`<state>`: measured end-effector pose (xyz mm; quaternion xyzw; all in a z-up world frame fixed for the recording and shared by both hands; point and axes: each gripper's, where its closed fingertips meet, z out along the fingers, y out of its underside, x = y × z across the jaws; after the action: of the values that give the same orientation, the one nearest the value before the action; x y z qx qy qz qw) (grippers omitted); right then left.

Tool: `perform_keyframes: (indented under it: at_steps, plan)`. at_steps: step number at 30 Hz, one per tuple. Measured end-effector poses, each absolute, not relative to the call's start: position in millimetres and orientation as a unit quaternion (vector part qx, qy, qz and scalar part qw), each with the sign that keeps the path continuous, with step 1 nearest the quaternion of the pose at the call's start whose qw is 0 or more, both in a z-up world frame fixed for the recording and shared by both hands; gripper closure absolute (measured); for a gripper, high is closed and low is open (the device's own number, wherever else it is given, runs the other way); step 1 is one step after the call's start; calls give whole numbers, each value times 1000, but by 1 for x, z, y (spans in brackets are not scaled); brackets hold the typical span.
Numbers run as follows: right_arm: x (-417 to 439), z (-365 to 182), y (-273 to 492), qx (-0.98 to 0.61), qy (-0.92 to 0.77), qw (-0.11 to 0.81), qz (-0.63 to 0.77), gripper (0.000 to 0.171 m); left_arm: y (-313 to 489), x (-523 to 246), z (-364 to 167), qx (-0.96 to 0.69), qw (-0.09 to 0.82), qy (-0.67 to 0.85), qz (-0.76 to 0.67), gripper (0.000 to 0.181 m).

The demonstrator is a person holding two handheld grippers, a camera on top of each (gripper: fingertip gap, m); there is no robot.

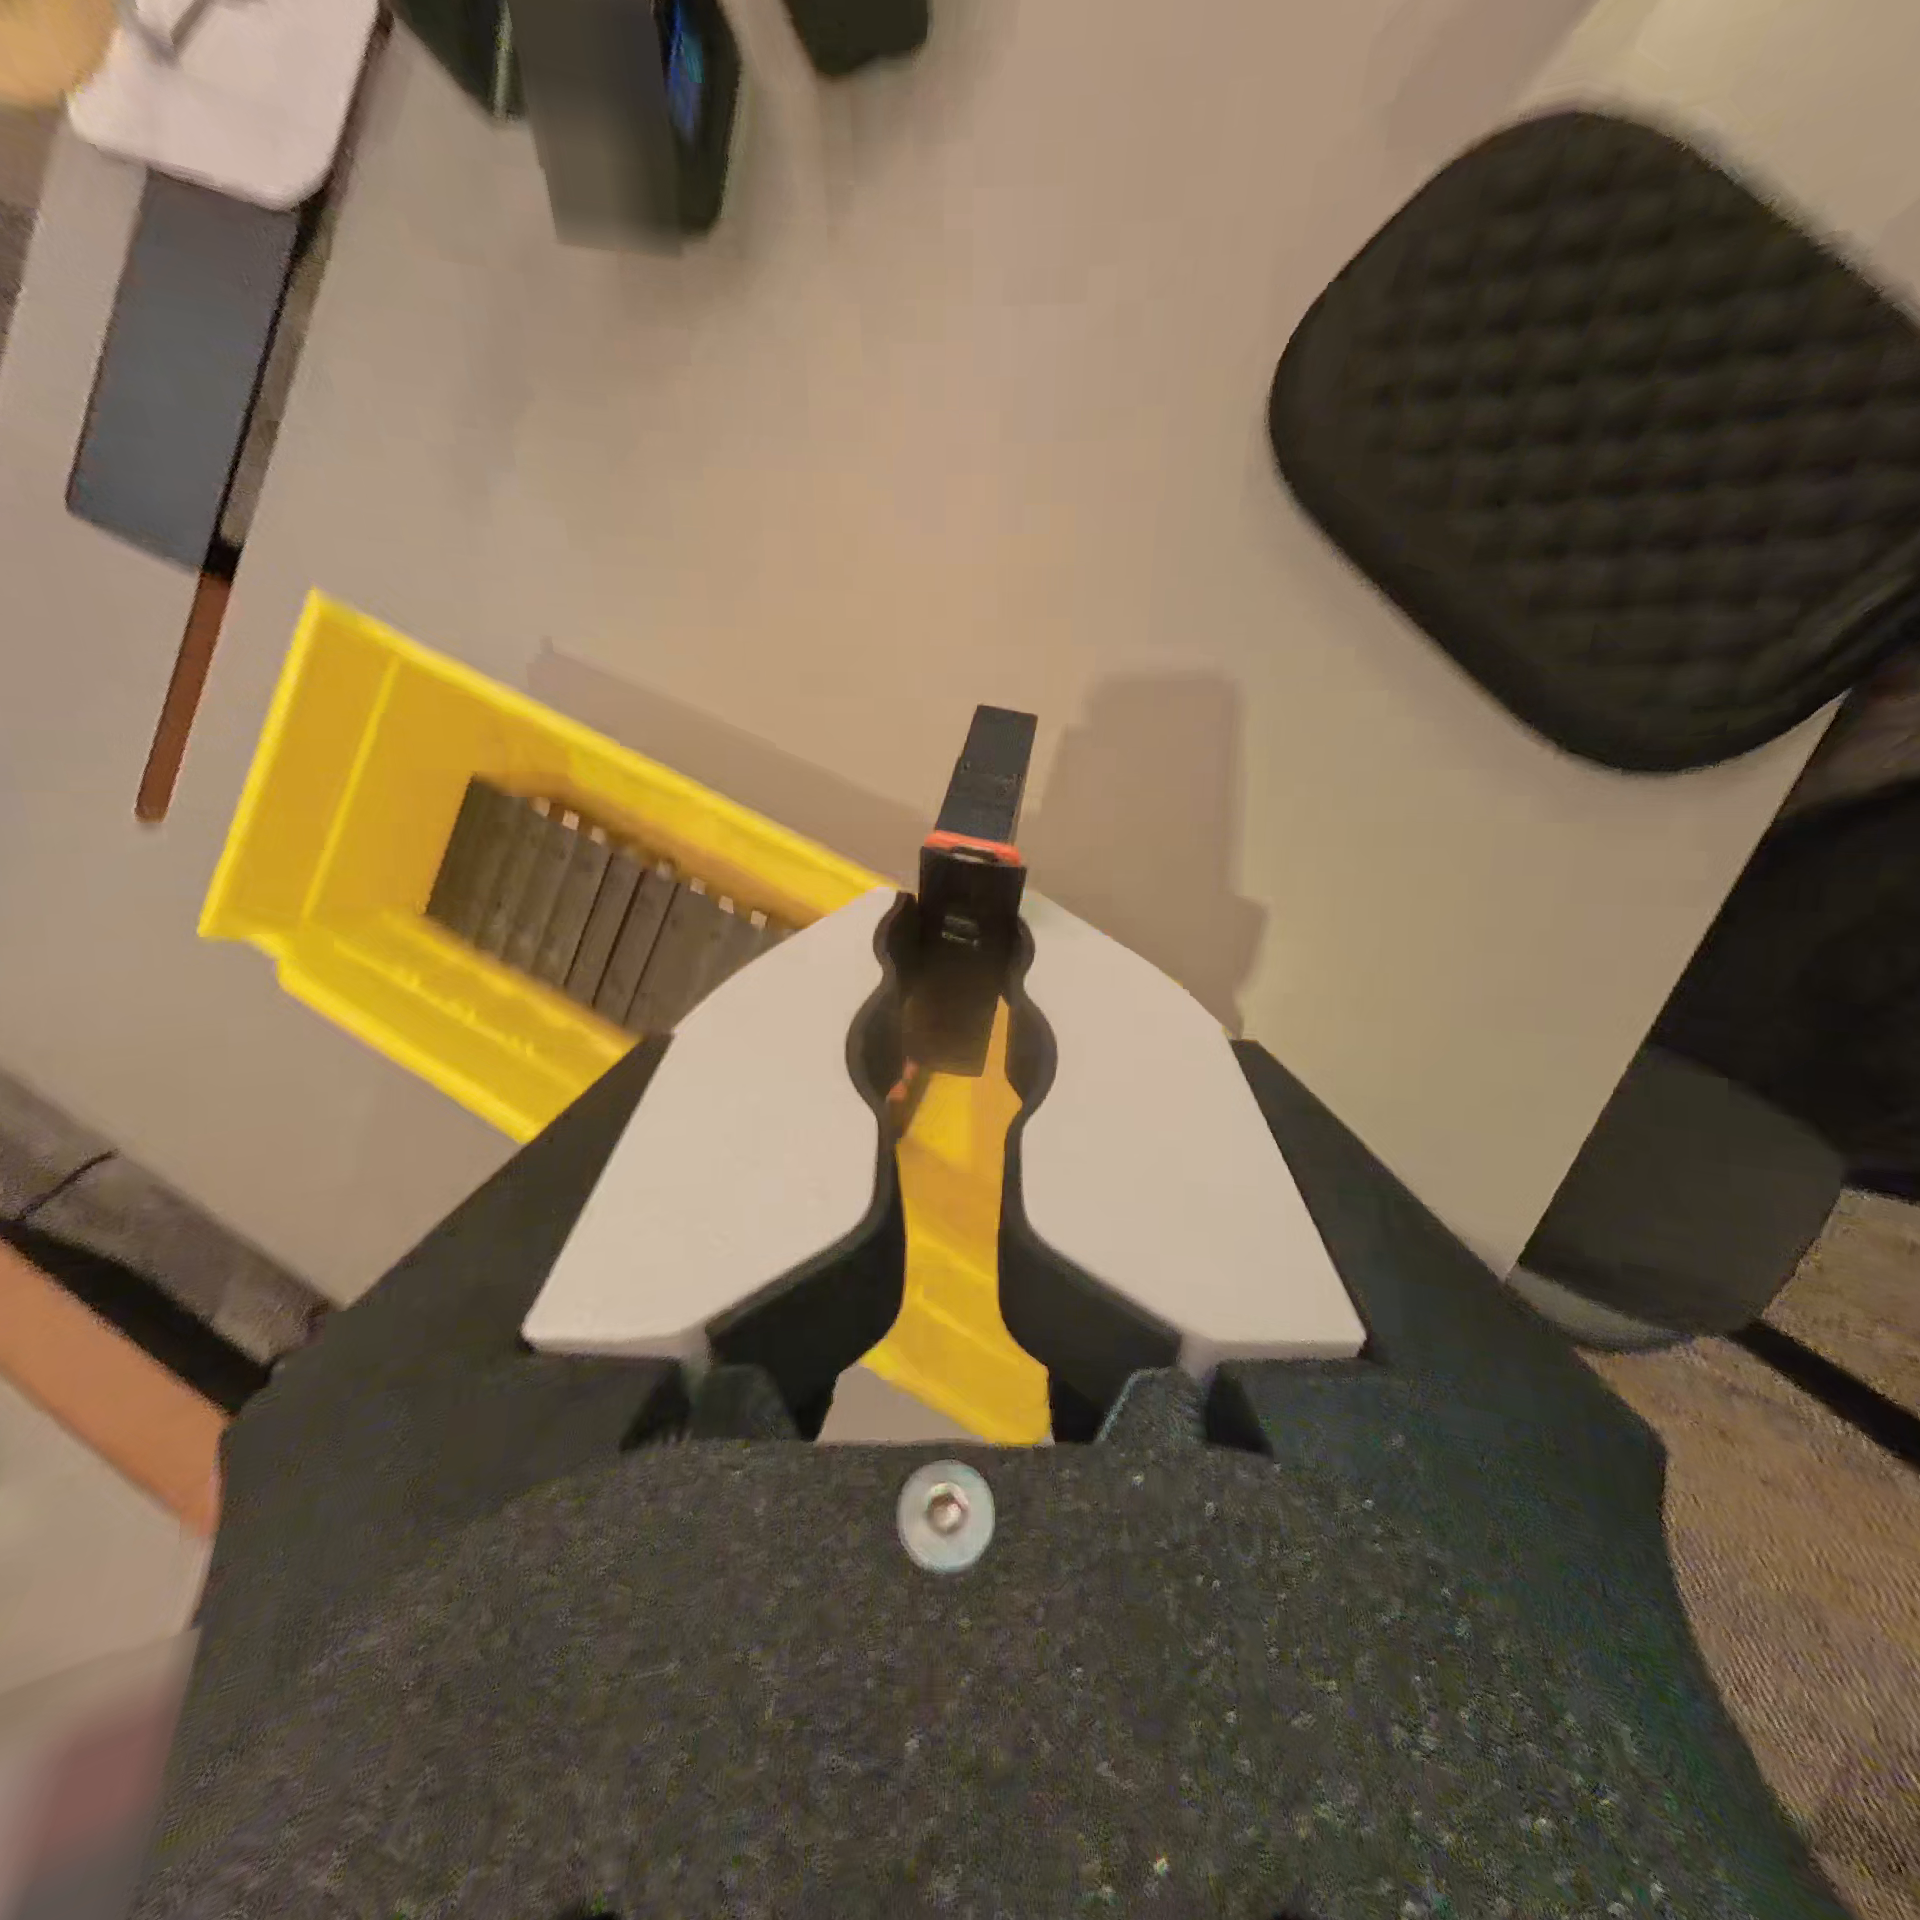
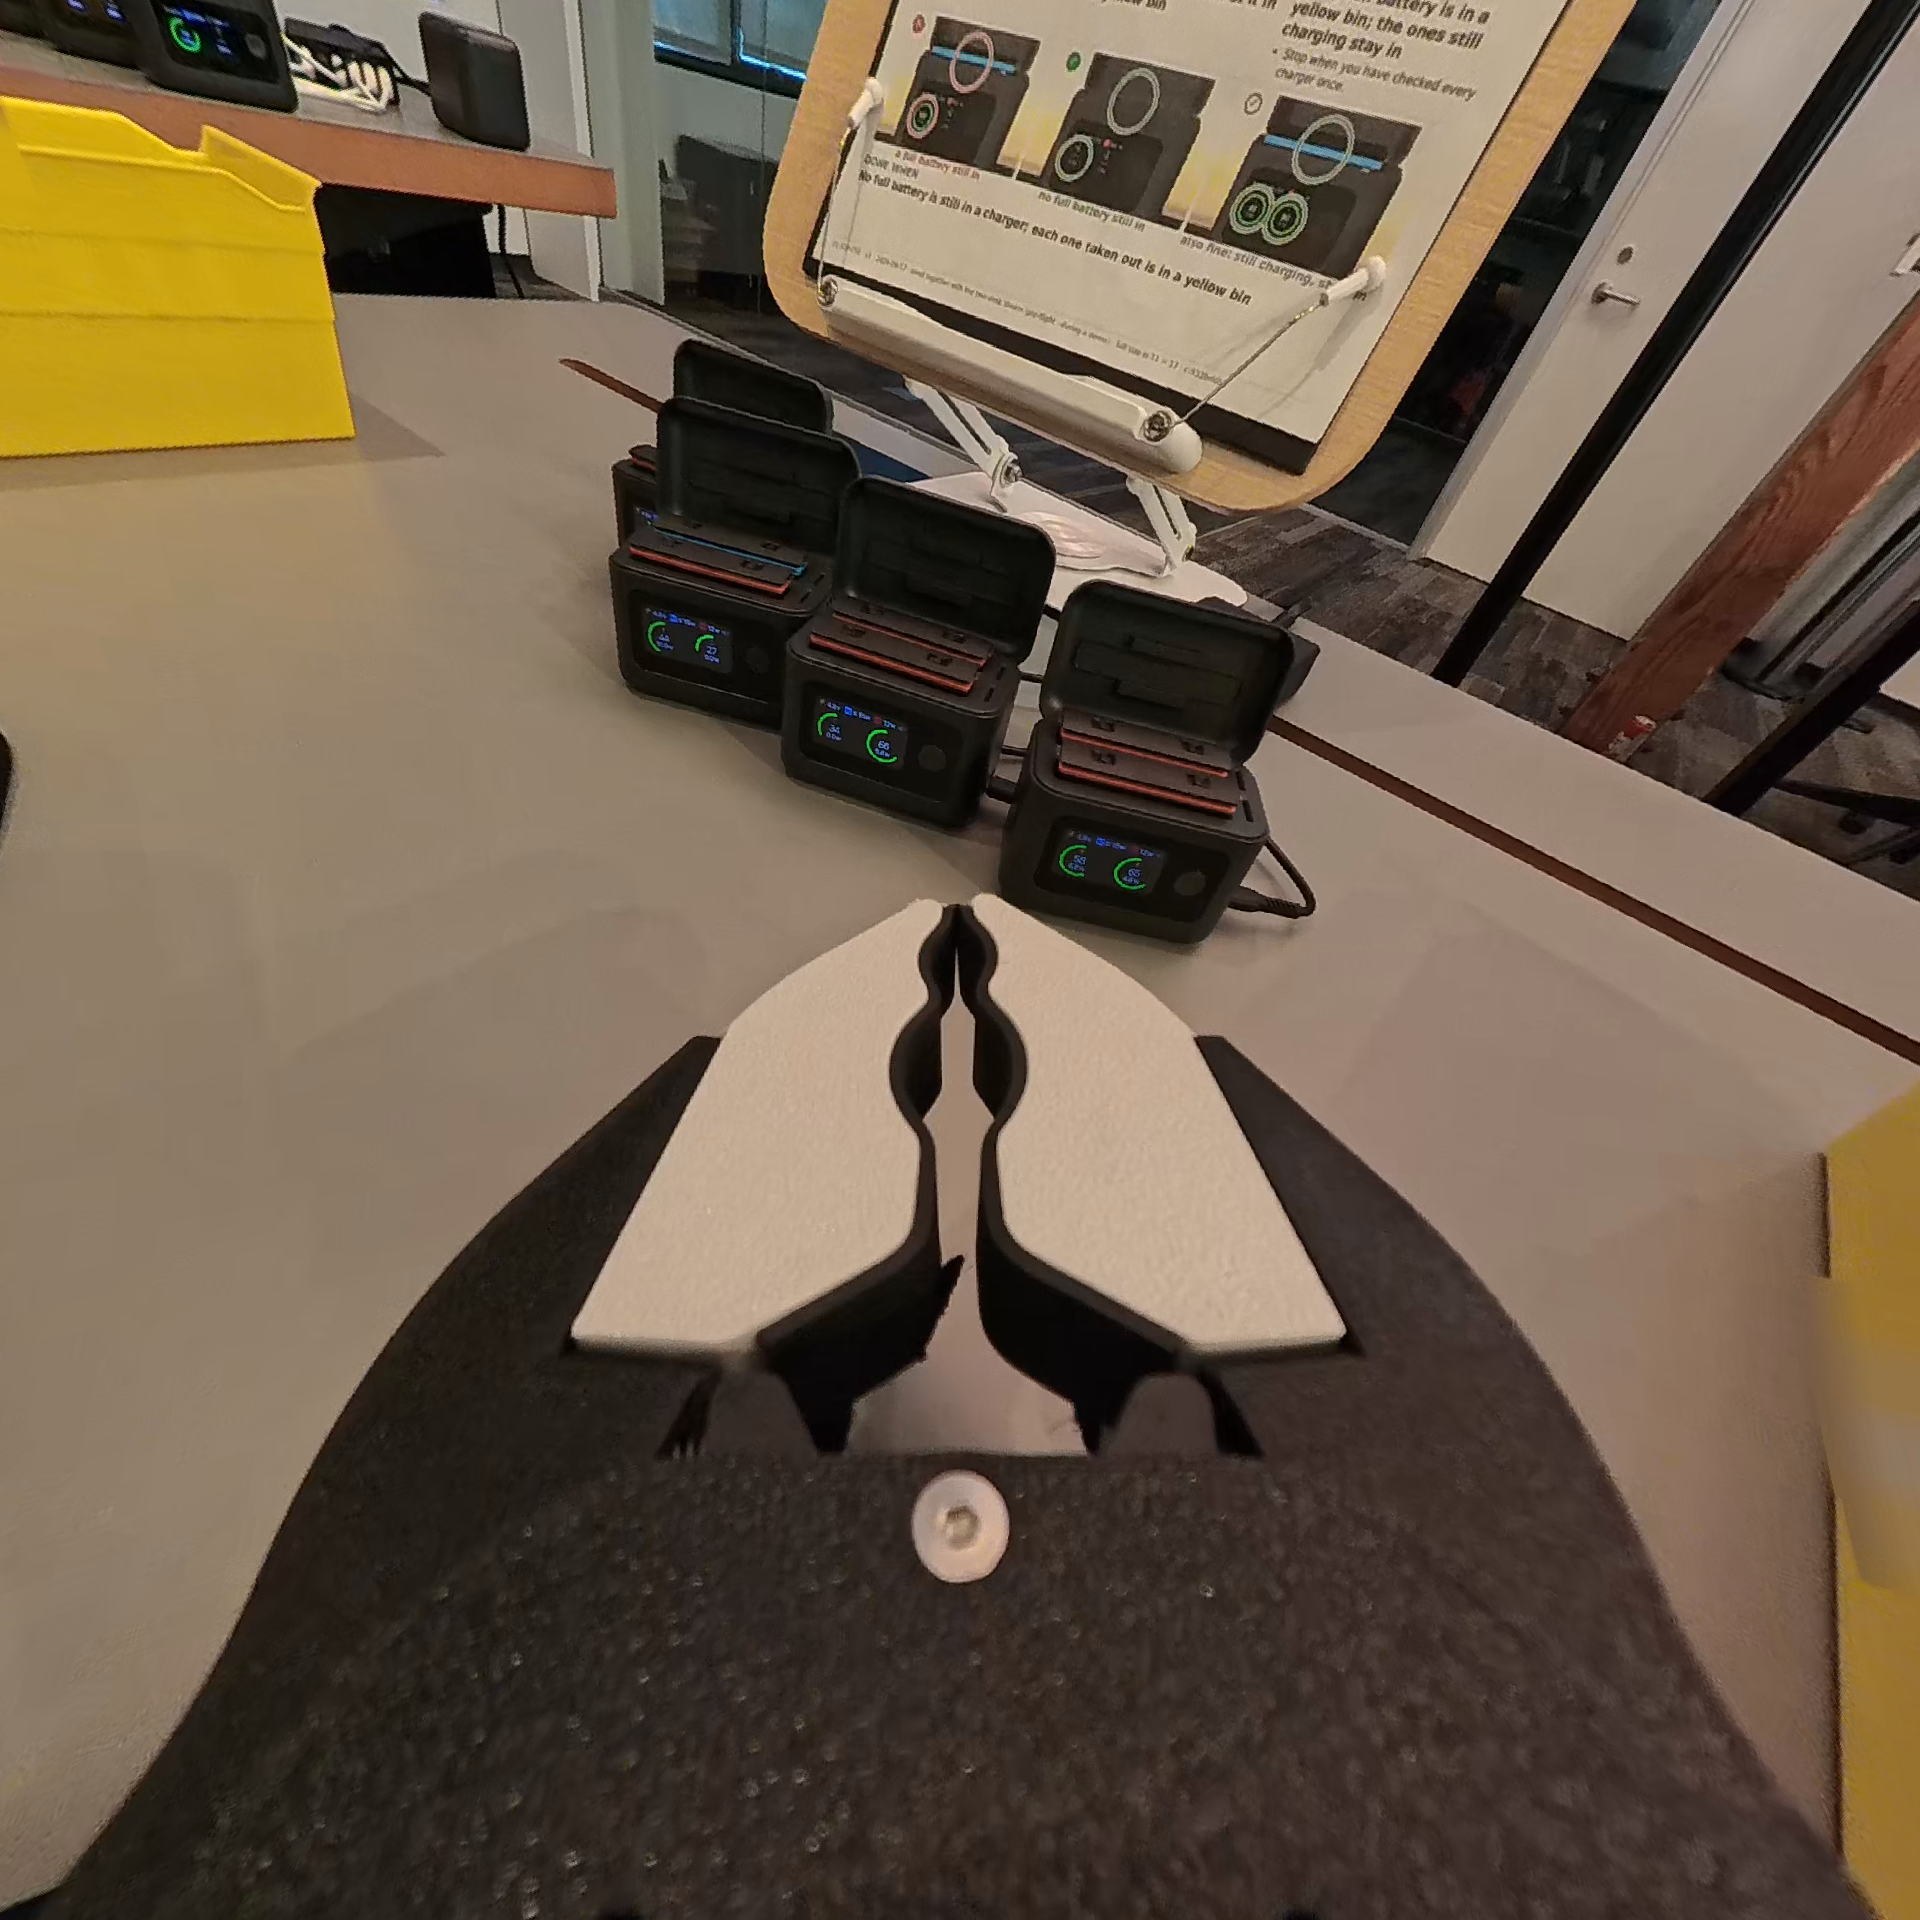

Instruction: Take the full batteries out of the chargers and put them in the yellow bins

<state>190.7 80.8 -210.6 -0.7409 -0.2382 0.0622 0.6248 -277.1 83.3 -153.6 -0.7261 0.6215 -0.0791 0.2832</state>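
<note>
holding a black battery (image 1: 971, 925) with an orange band clenched in our left gripper (image 1: 954, 940), we hang above the yellow bin (image 1: 343, 831), where a row of dark batteries already lies. our right gripper (image 2: 956, 925) is pressed closed on nothing, aimed at the chargers (image 2: 899, 717) with open lids and lit screens. we judge the risk is letting go early: the battery sits off the bin's opening and could land on the table (image 1: 831, 468). the grey table also carries a black padded case (image 1: 1600, 436), an instruction board on a white stand (image 2: 1091, 239) and another yellow bin (image 2: 156, 301); carpet and a door lie beyond.
</note>
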Motion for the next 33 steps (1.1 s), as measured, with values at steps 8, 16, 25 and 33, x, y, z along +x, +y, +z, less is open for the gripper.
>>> perform_keyframes:
  at_steps: [8,16,25,33]
  plan:
    - [129,-178,56,-690,-328,637,102,171,56,-168,-135,-638,364,647,-205,166]
    - [24,-150,4,-614,-409,600,310,144,9,-36,-140,-545,420,643,-337,166]
    - [18,-159,-2,-603,-436,592,310,159,-2,23,-163,-527,385,626,-427,166]
    - [31,-153,4,-568,-484,650,144,161,1,11,-161,-567,325,563,-506,132]
